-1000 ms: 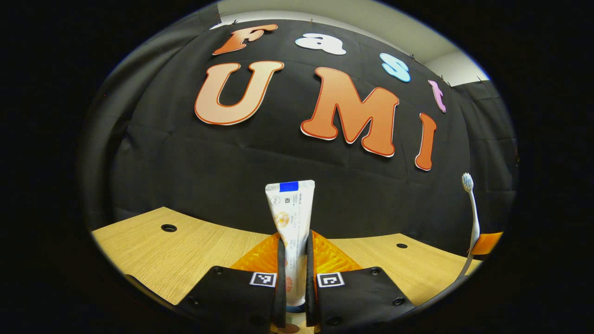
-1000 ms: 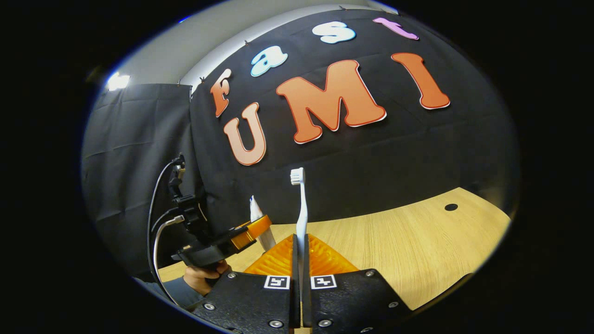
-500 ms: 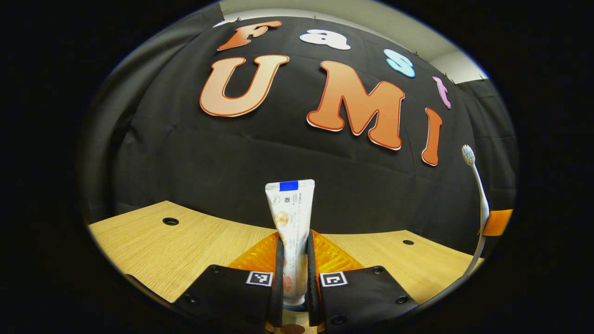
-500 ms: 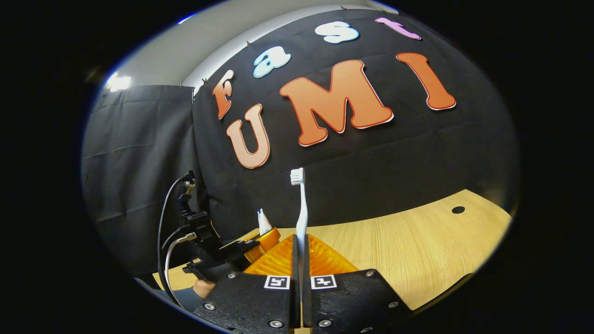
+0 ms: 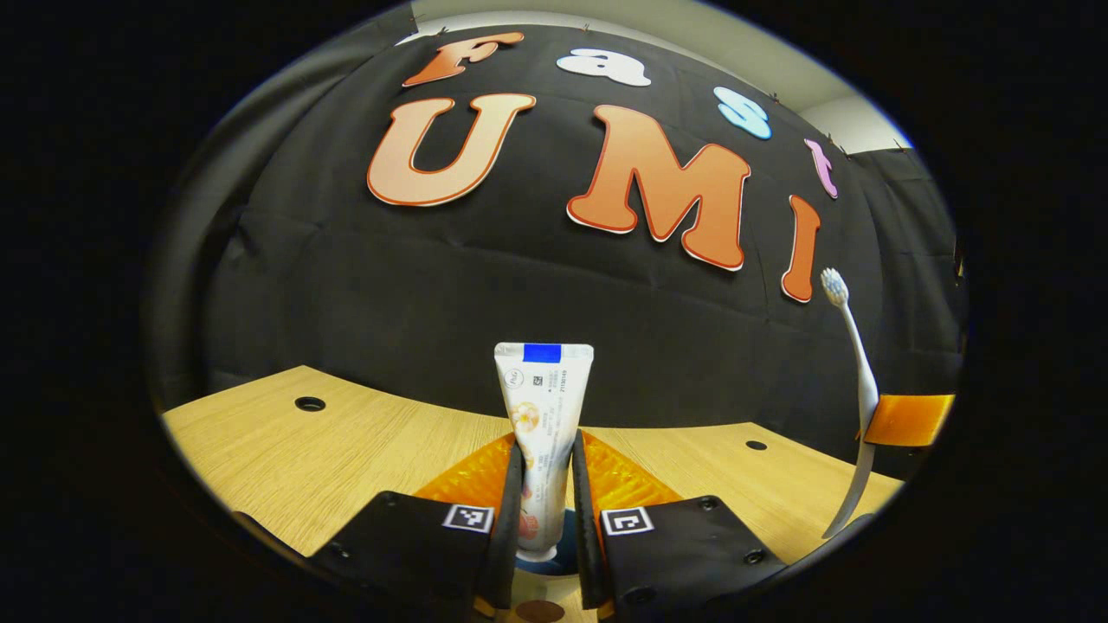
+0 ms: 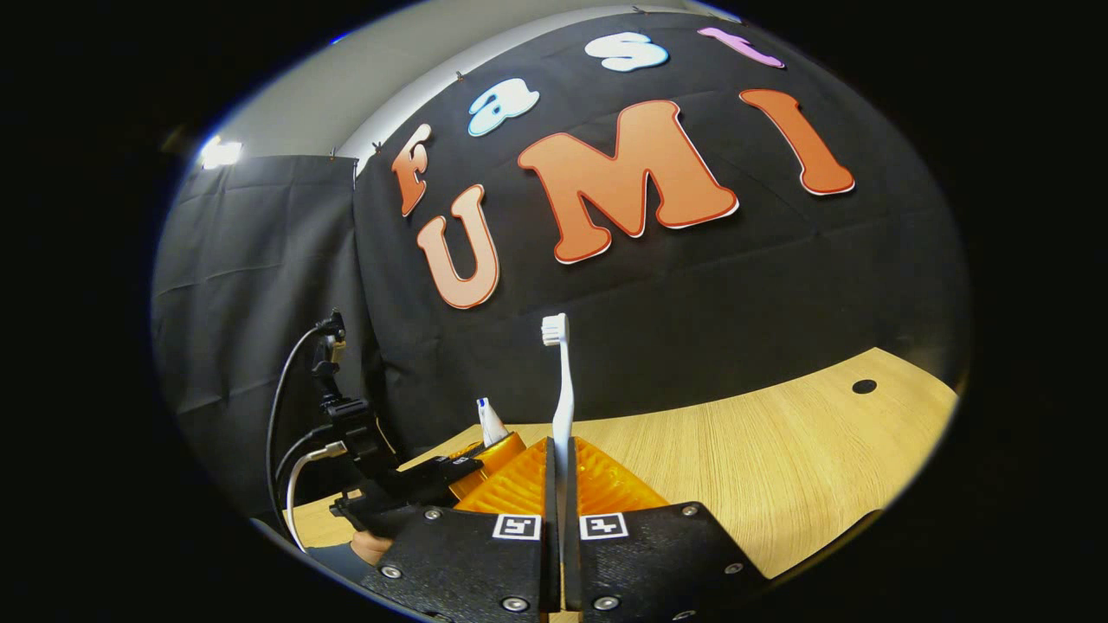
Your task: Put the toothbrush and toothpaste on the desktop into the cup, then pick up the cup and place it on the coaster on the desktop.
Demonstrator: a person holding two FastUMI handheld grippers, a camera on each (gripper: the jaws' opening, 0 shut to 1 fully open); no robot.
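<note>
White plastic stands upright in both of our grips: the left gripper (image 5: 544, 519) has its two fingers pressed on the lower body of the toothpaste (image 5: 542, 433), crimped end up, and the right gripper (image 6: 561, 519) is clamped tight on the handle of the toothbrush (image 6: 561, 407), bristles at the top. What has changed over the last second is small but useful. In the left gripper view the fingers have eased apart a little around the tube while still touching it, and a blue round shape, which we take to be the cup (image 5: 567, 554), now shows just under the tube's cap, where before only a sliver of it peeked out. So we judge that we have come over the cup and are close to letting the toothpaste drop in. In that same view the toothbrush (image 5: 853, 407) has drifted inward from the right edge and sits a bit lower, so our right hand is following towards the same spot. In the right gripper view the left gripper (image 6: 407, 484) with its tube sits low at the left, near the table's (image 6: 779, 467) near-left edge. Neither thing is in the cup yet, and we cannot see the coaster
</note>
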